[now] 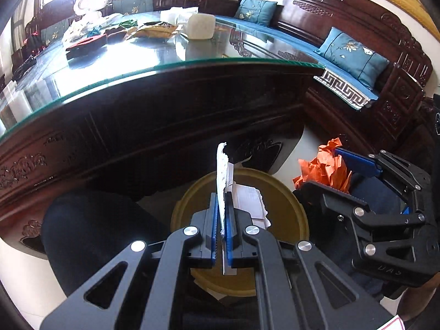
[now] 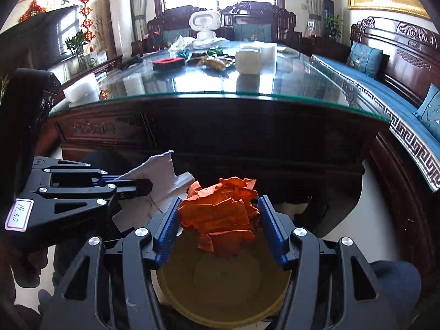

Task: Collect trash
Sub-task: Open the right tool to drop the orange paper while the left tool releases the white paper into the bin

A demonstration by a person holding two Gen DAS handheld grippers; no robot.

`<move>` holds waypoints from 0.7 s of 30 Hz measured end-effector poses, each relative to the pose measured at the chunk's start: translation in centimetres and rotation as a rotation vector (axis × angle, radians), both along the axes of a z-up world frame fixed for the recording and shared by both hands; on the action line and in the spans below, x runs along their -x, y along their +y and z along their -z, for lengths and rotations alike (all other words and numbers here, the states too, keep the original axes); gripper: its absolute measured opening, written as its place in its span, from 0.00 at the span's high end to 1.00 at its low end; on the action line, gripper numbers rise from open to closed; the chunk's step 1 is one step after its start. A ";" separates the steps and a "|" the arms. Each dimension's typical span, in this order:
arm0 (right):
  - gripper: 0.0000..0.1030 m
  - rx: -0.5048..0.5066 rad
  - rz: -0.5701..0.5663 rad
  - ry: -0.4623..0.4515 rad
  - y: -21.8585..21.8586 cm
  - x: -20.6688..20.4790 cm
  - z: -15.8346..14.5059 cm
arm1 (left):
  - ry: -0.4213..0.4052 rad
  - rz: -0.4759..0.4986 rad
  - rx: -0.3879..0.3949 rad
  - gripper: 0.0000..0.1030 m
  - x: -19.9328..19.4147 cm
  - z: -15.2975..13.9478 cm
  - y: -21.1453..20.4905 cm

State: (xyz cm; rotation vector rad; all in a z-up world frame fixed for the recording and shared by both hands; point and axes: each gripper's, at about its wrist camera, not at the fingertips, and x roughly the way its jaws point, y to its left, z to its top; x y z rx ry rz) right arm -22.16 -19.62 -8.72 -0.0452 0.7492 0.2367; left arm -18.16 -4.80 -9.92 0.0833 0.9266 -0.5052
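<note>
My left gripper (image 1: pixel 222 203) is shut on a sheet of white paper (image 1: pixel 223 170), held upright over a yellow bin (image 1: pixel 288 209) on the floor. More white paper (image 1: pixel 251 202) lies in the bin. My right gripper (image 2: pixel 218 206) is shut on a crumpled orange paper ball (image 2: pixel 220 220), held above the same yellow bin (image 2: pixel 220 302). In the left wrist view the right gripper (image 1: pixel 332 170) with the orange paper (image 1: pixel 321 167) is at the right. In the right wrist view the left gripper (image 2: pixel 143 185) with the white paper (image 2: pixel 159 173) is at the left.
A dark carved wooden table with a glass top (image 2: pixel 220 88) stands just beyond the bin, holding a white jar (image 2: pixel 247 62), a red box (image 2: pixel 168 62) and wrappers (image 2: pixel 214 62). A wooden sofa with blue cushions (image 1: pixel 352 55) runs along the right. My legs (image 1: pixel 90 233) flank the bin.
</note>
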 end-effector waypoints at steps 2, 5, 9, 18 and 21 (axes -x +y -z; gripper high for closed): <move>0.29 0.005 0.011 -0.001 -0.1 0.1 0.2 | 0.006 0.002 0.002 0.95 0.1 0.3 0.0; 0.23 -0.003 0.029 -0.013 -0.4 0.3 0.1 | 0.011 0.004 -0.002 0.95 -0.1 0.5 -0.1; 0.23 -0.009 0.036 -0.022 -0.7 0.3 -0.1 | 0.024 0.016 -0.003 0.95 -0.2 0.8 -0.4; 0.23 -0.026 0.083 -0.032 -2.3 0.7 -0.4 | 0.060 0.088 -0.024 0.95 0.0 2.2 -3.1; 0.23 -0.029 0.093 -0.033 -2.7 0.8 -0.4 | 0.062 0.131 -0.026 0.93 0.5 2.6 -4.2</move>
